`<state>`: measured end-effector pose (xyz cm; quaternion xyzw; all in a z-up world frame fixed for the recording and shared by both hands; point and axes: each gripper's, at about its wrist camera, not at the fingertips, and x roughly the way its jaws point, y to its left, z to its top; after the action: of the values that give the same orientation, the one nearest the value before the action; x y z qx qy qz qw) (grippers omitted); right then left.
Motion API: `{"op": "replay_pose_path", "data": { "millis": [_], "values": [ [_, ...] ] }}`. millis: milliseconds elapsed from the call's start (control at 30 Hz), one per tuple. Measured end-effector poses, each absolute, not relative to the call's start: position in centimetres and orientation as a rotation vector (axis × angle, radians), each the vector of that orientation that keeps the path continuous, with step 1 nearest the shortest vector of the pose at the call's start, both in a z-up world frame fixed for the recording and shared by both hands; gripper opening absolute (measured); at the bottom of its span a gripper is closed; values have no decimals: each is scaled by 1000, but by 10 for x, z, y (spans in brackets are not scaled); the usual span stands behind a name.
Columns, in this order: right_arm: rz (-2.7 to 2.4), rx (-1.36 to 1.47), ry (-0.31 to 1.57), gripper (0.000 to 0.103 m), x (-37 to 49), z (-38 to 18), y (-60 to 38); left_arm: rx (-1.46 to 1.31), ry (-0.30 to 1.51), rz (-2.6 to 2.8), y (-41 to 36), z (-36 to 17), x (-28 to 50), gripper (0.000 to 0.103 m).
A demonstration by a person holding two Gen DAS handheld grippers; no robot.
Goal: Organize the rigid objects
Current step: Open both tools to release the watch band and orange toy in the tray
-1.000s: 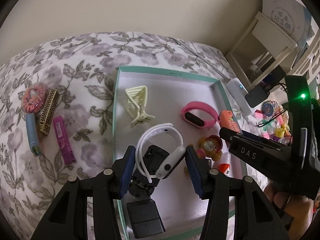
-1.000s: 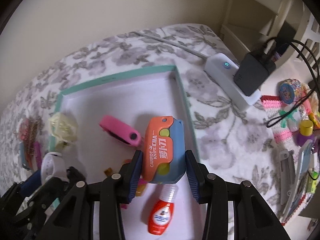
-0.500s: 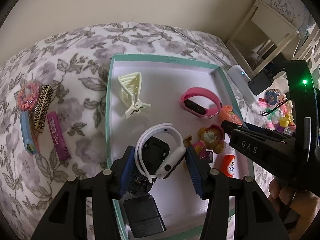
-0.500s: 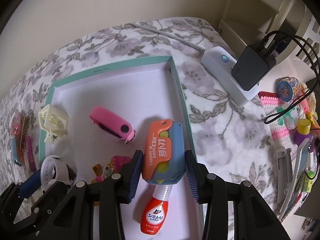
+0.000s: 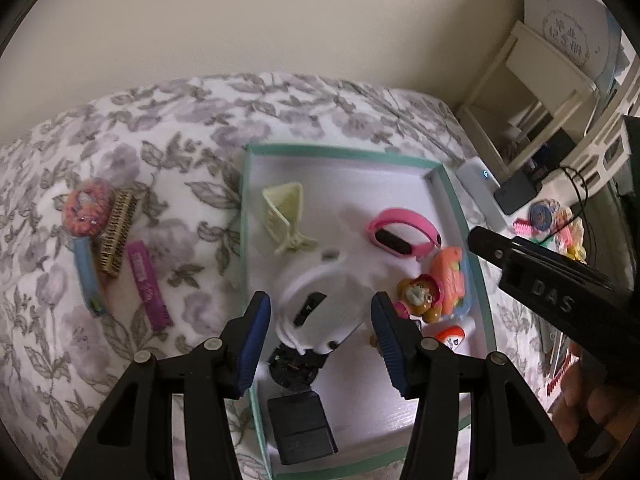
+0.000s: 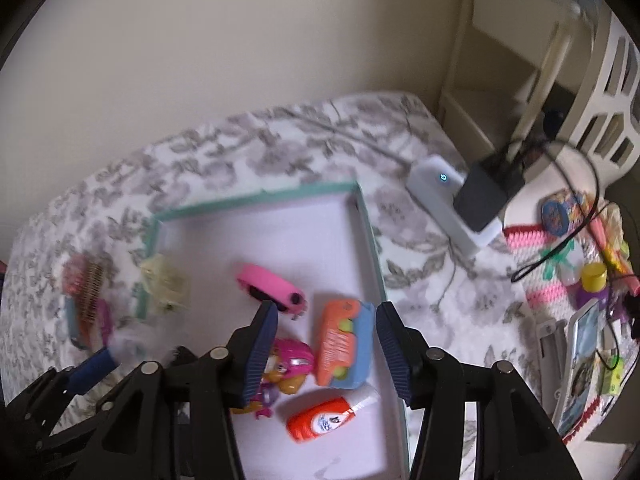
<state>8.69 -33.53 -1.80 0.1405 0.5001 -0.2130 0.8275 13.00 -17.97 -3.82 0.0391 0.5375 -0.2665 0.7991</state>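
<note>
A teal-rimmed white box (image 5: 245,216) lies on a floral bedspread. My left gripper (image 5: 320,330) is open above it; a white watch (image 5: 320,304) lies blurred between its fingers, over a black gadget (image 5: 298,432). My right gripper (image 6: 326,350) is open; the orange-and-blue carrot knife (image 6: 342,346) lies in the box (image 6: 256,196) between its fingers, also seen in the left wrist view (image 5: 450,276). A pink band (image 5: 402,232), a cream hair claw (image 5: 286,210), a toy figure (image 5: 420,296) and an orange-capped bottle (image 6: 328,418) lie in the box.
Left of the box lie a pink-topped blue stick (image 5: 86,236), a gold comb (image 5: 116,236) and a purple comb (image 5: 148,284). A white power strip with a black charger (image 6: 480,196) and a cluttered shelf (image 6: 580,280) are at the right.
Both grippers have opened and pulled back. The white watch has dropped from the left one and the carrot knife from the right one into the box.
</note>
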Motion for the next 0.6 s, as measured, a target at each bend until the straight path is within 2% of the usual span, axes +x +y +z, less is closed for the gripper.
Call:
{"op": "replay_pose_path", "data": {
  "millis": [167,300,367,600],
  "values": [
    [-438,258,1032,55,89,-5,-322,45,1147,-507,-169,-28,136,54],
    [-419,241,1034,61,90,-6,-316,29,1134,-416,-159,-21,144,54],
    [-419,238,1037,62,91,-7,-315,19,1131,-383,-154,-19,149,60],
    [-416,261,1025,78,92,-11,-317,5,1120,-281,-138,-31,157,62]
  ]
}}
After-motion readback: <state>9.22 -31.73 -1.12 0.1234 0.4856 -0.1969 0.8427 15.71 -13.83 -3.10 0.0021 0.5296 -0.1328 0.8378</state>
